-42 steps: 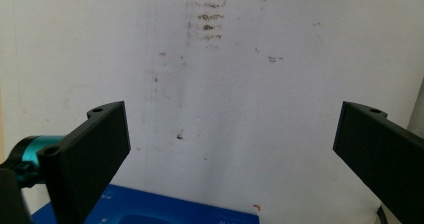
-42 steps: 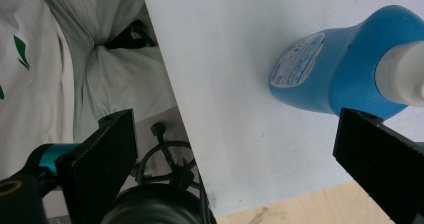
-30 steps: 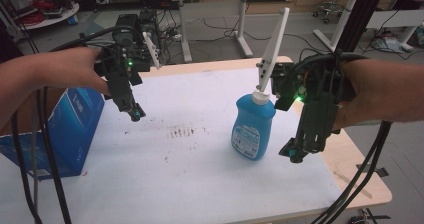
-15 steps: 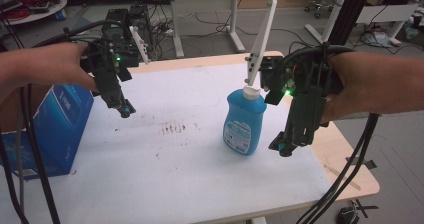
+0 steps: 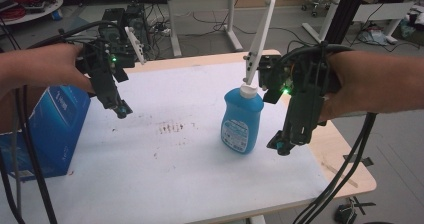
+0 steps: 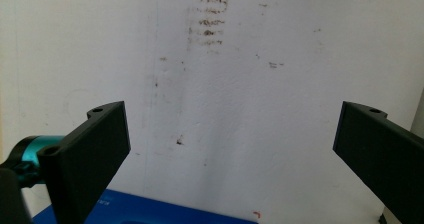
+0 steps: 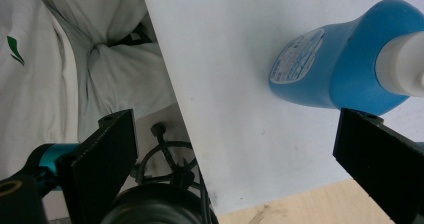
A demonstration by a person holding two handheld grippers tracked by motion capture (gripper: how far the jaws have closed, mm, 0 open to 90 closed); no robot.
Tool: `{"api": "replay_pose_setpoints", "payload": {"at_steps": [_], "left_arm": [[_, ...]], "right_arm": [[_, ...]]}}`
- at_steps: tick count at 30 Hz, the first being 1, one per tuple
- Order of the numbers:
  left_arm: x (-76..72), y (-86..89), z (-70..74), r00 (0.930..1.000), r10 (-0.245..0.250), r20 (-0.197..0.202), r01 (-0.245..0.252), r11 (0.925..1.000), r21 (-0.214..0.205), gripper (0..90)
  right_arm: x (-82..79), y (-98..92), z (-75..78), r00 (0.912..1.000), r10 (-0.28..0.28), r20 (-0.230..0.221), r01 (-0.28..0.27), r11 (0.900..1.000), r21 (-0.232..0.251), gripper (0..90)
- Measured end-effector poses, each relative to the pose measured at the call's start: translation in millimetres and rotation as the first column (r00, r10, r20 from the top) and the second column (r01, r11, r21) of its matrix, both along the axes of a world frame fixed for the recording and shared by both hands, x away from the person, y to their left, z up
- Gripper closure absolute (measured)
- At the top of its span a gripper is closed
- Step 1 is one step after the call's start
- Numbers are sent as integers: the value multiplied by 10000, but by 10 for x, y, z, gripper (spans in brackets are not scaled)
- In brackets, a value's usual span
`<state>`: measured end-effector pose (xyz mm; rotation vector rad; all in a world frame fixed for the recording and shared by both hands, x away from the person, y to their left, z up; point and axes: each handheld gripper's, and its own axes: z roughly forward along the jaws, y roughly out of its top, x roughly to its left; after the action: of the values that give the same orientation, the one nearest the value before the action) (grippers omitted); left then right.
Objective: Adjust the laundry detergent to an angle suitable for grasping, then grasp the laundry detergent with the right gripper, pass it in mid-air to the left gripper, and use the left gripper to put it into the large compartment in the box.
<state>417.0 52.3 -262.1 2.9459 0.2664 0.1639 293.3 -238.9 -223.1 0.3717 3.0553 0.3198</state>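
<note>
Near the table's right edge, upright on the white cover (image 5: 165, 184), the blue bottle (image 5: 242, 121) is stood within reach of the right gripper (image 5: 280, 146), which is held just beside it, jaws spread wide and empty, probably for a grasp. Farther left, the left gripper (image 5: 120, 110) is held open above the brown stains (image 5: 172, 128), beside the blue box (image 5: 47, 129).

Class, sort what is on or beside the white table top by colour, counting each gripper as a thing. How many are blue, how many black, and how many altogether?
Blue: 2, the bottle and the box.
Black: 2, the left gripper and the right gripper.
Total: 4.
</note>
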Motion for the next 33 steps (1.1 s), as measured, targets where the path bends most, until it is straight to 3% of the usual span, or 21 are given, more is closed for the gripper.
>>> {"api": "replay_pose_setpoints", "payload": {"at_steps": [9,15,16,19,22,30,32,33], "left_arm": [[-1,12,1,10000,34,-14,-34,10000,41,17],[16,2,-15,10000,-10,-31,10,10000,50,17],[14,-1,-15,10000,-16,-17,16,10000,64,17],[13,-2,-12,10000,-40,-5,40,10000,67,17],[14,-3,-13,10000,-23,1,23,10000,42,17],[6,-18,-27,10000,-85,12,85,9999,82,17],[5,-24,-34,9999,-111,44,111,9999,95,17],[4,-27,-38,9999,-117,19,117,9999,65,16]], "right_arm": [[-1,-17,1,9999,-139,28,139,9999,15,36],[57,-118,-12,9941,-1054,261,1050,9943,167,36],[76,-149,-19,9896,-1404,313,1398,9900,209,36],[92,-188,-33,9834,-1784,318,1774,9836,342,36],[102,-214,-46,9801,-1961,303,1947,9799,444,36],[164,-317,-131,9554,-2948,188,2916,9513,1003,36],[176,-329,-144,9537,-3003,181,2966,9487,1096,36],[201,-352,-176,9439,-3299,170,3251,9367,1298,36]]}}
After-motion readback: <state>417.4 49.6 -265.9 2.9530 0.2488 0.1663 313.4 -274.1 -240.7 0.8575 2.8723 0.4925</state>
